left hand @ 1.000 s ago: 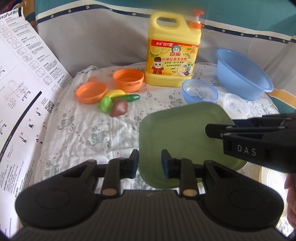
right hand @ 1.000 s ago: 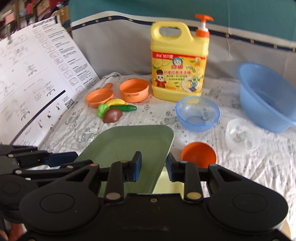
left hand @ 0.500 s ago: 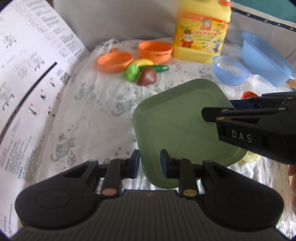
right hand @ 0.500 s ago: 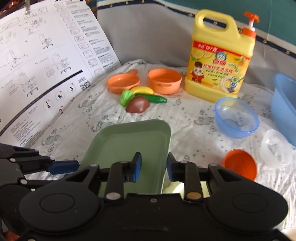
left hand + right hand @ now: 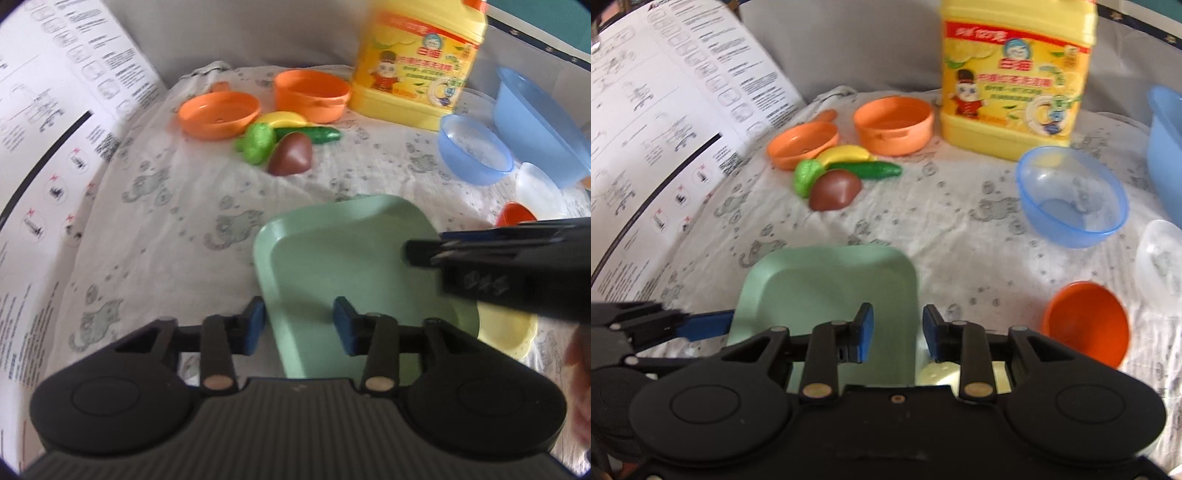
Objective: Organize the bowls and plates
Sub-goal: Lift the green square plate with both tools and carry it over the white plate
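Observation:
A square green plate (image 5: 354,266) lies low over the cloth, partly on a pale yellow plate (image 5: 506,332). My left gripper (image 5: 298,325) is open, its jaws either side of the plate's near left edge. My right gripper (image 5: 894,334) is open too, its jaws straddling the green plate's (image 5: 827,288) right rim; it shows from the side in the left wrist view (image 5: 517,266). A small orange bowl (image 5: 1086,323), a blue bowl (image 5: 1071,195), a clear bowl (image 5: 1161,258) and a big blue basin (image 5: 535,118) sit to the right.
A yellow detergent jug (image 5: 1015,77) stands at the back. An orange toy pan (image 5: 801,144), an orange toy pot (image 5: 894,125) and toy vegetables (image 5: 834,177) lie at the back left. A printed instruction sheet (image 5: 665,122) leans along the left side.
Both grippers and the green plate moved down and forward toward the cloth. Both pairs of jaws have widened from gripping the plate's edges to open.

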### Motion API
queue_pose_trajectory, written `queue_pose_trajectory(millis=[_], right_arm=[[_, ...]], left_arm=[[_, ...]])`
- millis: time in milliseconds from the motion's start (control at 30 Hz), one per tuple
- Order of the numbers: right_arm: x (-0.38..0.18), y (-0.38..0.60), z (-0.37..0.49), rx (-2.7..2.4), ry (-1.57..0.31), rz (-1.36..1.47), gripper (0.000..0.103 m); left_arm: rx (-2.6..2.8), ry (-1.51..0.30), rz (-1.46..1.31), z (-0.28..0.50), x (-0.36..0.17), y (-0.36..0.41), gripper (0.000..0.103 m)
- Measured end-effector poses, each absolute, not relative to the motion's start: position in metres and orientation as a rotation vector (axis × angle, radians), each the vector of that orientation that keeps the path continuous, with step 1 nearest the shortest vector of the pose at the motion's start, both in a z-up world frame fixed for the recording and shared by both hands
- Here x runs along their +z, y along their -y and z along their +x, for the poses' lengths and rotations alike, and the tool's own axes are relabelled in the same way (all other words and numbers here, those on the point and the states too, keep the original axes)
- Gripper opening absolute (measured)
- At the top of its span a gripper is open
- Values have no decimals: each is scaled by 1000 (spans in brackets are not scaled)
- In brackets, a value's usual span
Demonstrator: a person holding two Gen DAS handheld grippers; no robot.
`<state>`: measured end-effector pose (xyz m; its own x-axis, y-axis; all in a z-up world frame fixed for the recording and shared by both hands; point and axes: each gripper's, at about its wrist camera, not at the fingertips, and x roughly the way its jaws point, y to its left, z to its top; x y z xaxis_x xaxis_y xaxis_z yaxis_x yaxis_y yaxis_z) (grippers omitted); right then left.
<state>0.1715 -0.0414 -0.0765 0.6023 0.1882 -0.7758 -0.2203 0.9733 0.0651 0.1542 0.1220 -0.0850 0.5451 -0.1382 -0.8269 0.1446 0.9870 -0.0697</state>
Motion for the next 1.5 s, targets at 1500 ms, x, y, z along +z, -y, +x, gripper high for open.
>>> queue_pose_trajectory(millis=[1500], right_arm=[[-5, 251, -3, -13, -806, 155, 23]], left_arm=[[-432, -971, 69, 35, 7, 54, 20]])
